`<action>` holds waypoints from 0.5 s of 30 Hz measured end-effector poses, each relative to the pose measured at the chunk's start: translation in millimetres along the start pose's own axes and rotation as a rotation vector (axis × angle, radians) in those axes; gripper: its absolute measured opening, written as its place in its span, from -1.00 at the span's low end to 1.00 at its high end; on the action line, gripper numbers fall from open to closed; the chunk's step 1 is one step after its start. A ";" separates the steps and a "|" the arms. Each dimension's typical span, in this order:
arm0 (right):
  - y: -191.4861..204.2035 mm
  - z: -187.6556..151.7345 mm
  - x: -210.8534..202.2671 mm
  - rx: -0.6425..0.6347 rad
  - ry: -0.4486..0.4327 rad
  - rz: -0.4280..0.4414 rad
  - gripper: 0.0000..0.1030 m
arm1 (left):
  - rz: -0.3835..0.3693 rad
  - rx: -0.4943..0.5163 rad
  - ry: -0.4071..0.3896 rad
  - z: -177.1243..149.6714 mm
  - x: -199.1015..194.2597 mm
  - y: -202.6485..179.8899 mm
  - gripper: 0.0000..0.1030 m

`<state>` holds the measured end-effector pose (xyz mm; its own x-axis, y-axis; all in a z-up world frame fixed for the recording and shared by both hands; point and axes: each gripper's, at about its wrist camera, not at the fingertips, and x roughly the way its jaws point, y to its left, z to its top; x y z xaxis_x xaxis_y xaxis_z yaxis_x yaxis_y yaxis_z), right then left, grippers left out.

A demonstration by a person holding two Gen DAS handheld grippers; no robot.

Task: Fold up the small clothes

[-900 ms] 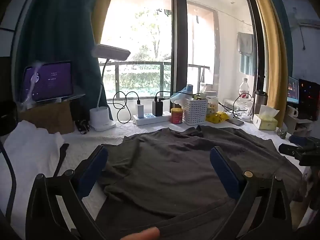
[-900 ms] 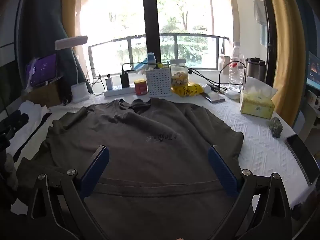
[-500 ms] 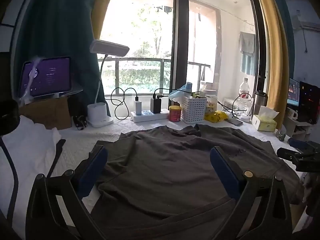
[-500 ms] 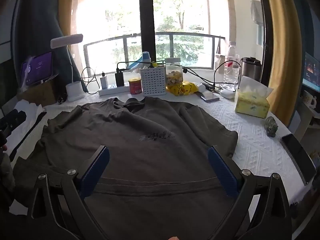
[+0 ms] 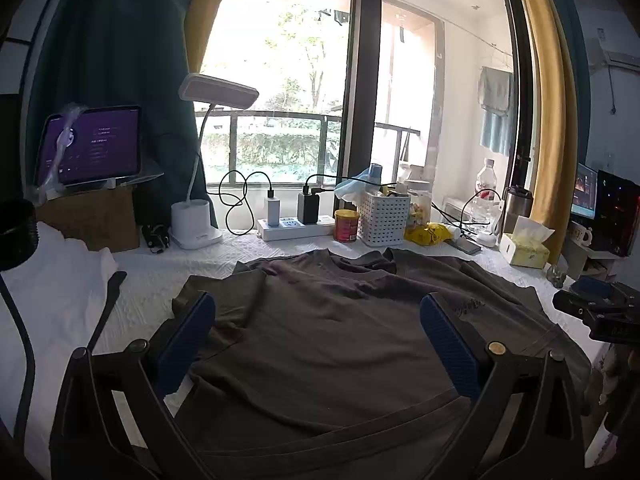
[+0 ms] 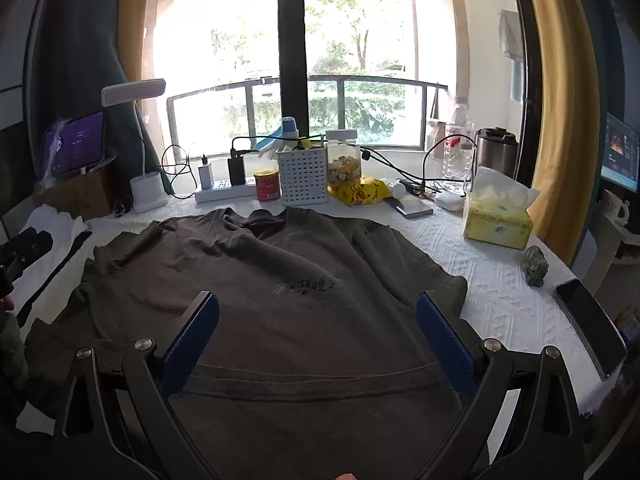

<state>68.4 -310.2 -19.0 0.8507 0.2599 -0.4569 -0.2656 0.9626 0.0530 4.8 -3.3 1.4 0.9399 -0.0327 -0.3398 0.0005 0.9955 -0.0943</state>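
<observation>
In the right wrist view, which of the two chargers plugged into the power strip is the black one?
The right-hand charger, nearer the red can. It is black with a cable looping off its top; the other charger is white.

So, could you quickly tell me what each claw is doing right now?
Left claw: open, holding nothing, above the shirt.
Right claw: open, holding nothing.

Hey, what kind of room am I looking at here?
Most likely a lived-in home room by a balcony window. A dark T-shirt lies spread on a white-covered table, with a tissue box, desk lamp and power strip along the window side.
</observation>
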 end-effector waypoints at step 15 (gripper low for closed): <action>-0.7 1.3 -1.2 -0.007 -0.013 -0.004 0.95 | -0.010 0.007 -0.003 1.4 0.4 -3.5 0.96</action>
<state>68.2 -311.1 -17.3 0.8575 0.2572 -0.4456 -0.2653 0.9631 0.0453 5.7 -6.7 2.9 0.9408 -0.0421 -0.3363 0.0120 0.9958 -0.0909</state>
